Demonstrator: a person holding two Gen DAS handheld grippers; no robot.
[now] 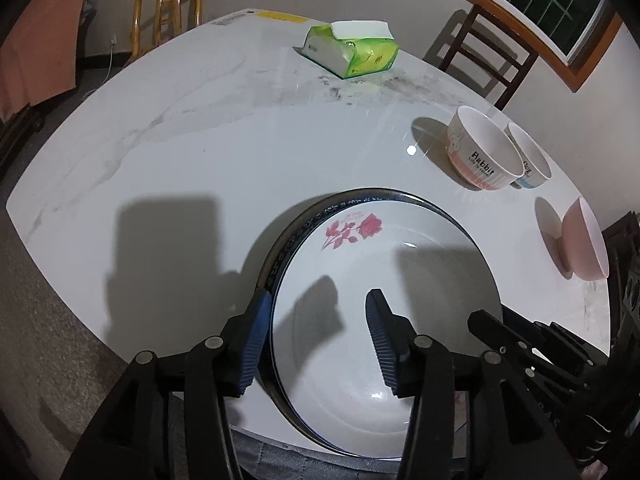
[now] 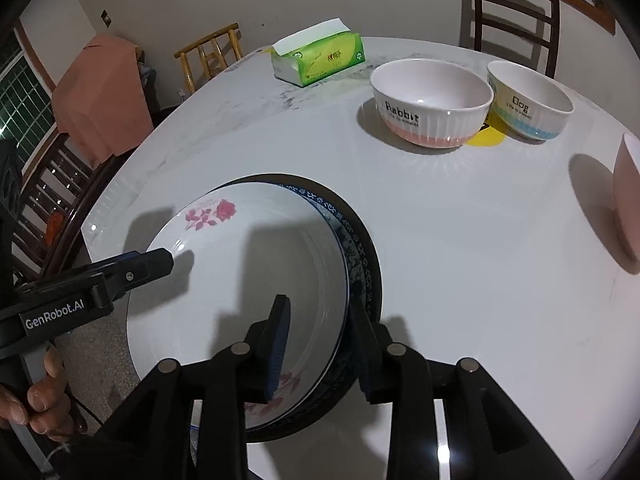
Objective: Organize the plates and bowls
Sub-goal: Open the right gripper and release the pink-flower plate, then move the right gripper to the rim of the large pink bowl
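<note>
Two sets of jaws straddle opposite rims of the same stack, and neither presses on it. The left gripper [image 1: 318, 330] stands moderately wide: its outer blue pad lies beside the left rim, its inner pad hangs over the basin, clear of the glaze. The right gripper [image 2: 322, 350] is parted more narrowly across the right rim, one pad inside and one outside, with a gap visible at the inner pad.

The white ceramic plate with the pink rose print [image 1: 384, 300] sits nested in the dark blue-patterned plate [image 1: 288, 232], offset so the lower rim shows as a crescent. The stack rests at the near edge of the white marble-look table [image 1: 200, 140].

Handling judgement: glazed ceramic is stiff, fairly heavy, slippery and brittle. Take hold on the raised rim, at opposite sides, pads seated squarely.

Farther out stand the ribbed white-and-pink "Rabbit" bowl [image 2: 430, 104], the white-and-blue "Dog" bowl [image 2: 528, 100] and the plain pink bowl [image 1: 582, 240], all apart from the stack. These remain ungathered. A green tissue box [image 1: 352, 52] sits at the far side.
</note>
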